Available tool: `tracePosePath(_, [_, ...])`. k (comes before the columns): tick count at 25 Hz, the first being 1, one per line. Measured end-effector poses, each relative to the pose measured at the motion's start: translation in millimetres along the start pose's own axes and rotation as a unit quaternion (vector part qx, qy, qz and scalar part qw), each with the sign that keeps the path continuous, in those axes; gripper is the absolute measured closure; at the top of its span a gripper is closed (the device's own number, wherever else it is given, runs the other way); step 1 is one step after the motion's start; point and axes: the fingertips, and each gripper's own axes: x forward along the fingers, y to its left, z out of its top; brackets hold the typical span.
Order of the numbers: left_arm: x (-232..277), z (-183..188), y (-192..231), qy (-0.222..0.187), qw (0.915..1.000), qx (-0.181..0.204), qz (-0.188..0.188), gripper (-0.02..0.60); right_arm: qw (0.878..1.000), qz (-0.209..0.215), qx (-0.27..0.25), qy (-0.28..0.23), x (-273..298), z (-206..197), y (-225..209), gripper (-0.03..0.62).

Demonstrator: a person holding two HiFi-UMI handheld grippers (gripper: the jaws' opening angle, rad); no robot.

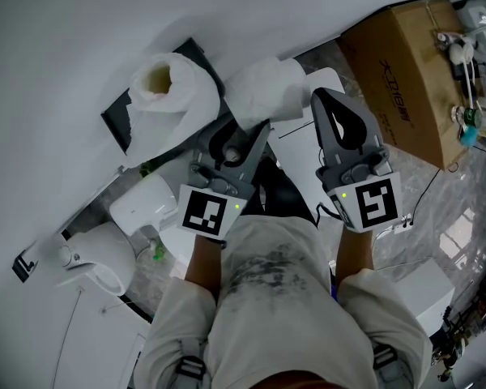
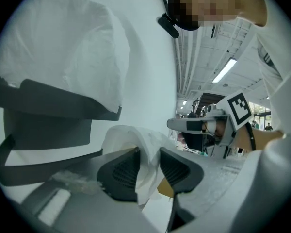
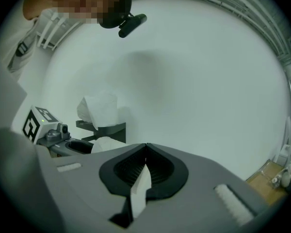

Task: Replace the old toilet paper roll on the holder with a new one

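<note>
Left gripper [image 2: 149, 166]: the jaws are set partly apart and are clamped on a fold of white paper. The fold belongs to a loose toilet paper roll [image 1: 263, 91], whose bulk is held just ahead of the jaw tips.

Right gripper [image 3: 145, 166]: the jaws are pressed fully together. A narrow paper scrap [image 3: 139, 193] is pinched between the pads and hangs below them. In the head view this gripper is seen just beside the loose toilet paper roll, on its right; contact cannot be told.

Further out, a second toilet paper roll [image 1: 166, 96] is seated on the dark holder [image 1: 117, 124], near the loose one and to its left, with its cardboard core showing. The holder is fixed to the white wall [image 1: 81, 23]. A cardboard box [image 1: 405, 71] is noted at the far right.
</note>
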Motion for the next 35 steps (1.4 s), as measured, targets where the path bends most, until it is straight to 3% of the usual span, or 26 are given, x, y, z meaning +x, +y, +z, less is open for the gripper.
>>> tracePosePath(9, [-21,3,-10,-0.003,1.0,-0.006,-0.005,0.439,0.999,0.029,-0.021,-0.024,-2,28,23,0.581])
tracePosePath(23, [-68,4,-9,-0.002,0.9998,-0.012,0.016,0.439,0.993,0.103,-0.045,-0.044,13,62,76,0.453])
tracePosePath(35, [-95,-3,0,-0.002,0.9995,-0.024,0.023,0.439,0.986,0.154,-0.046,-0.04,44,82,130,0.276])
